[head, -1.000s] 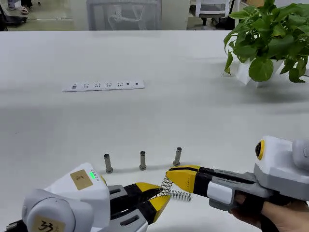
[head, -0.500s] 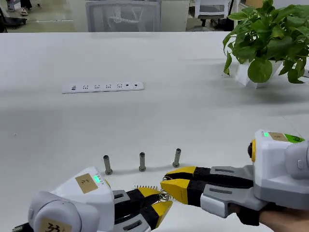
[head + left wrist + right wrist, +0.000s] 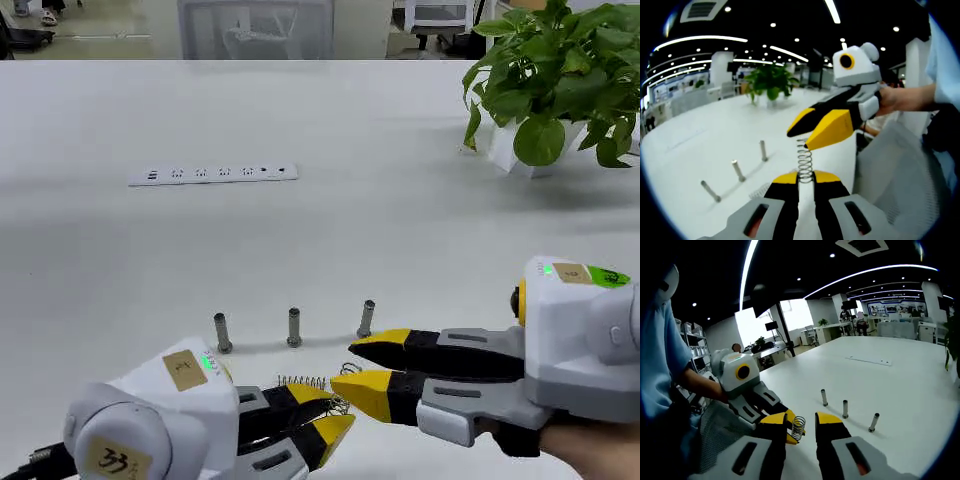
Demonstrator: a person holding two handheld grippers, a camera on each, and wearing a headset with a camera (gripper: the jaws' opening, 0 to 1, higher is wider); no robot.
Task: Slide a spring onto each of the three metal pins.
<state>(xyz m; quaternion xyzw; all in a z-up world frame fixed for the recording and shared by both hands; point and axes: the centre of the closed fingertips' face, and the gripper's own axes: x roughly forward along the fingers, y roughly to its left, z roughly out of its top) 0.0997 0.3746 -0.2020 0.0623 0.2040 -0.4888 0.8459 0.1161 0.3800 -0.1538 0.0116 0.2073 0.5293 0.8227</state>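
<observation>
Judging from the three metal pins (image 3: pixel 293 327), which stand bare in a row on the surface (image 3: pixel 400 210), nothing is mounted yet. The left hand-held gripper (image 3: pixel 805 176) is closed on one spring (image 3: pixel 804 159) near them; the right hand-held gripper (image 3: pixel 801 419) is open around its free end.

Open office; desks (image 3: pixel 897 329), potted plant (image 3: pixel 555 75)

We have open table (image 3: pixel 400 240) around the three upright pins (image 3: pixel 294 327); power strip (image 3: pixel 214 176) and plant (image 3: pixel 560 70) stand well apart beyond them.
</observation>
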